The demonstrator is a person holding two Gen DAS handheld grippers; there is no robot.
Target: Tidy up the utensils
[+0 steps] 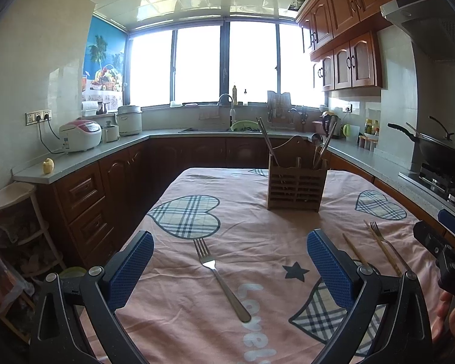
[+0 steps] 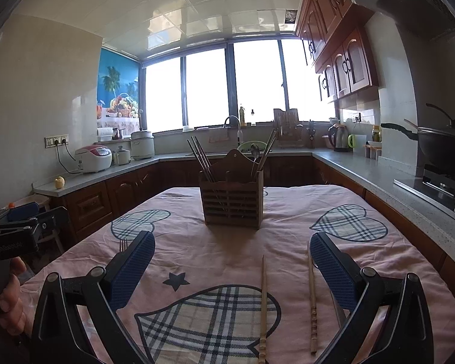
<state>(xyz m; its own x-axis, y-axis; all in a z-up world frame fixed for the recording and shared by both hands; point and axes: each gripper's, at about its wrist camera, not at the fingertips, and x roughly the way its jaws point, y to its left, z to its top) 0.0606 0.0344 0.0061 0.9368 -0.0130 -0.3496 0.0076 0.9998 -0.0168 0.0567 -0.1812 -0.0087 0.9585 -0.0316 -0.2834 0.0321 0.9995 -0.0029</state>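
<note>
Blown-out window [image 1: 227, 63] backlight, dim foreground, curved dark fisheye corners

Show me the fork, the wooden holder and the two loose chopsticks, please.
fork [image 1: 220, 279], left wrist view, on its handle.
wooden holder [image 2: 232, 204], right wrist view, on its slatted front.
chopsticks [image 2: 263, 303], right wrist view, on the left stick's shaft.
</note>
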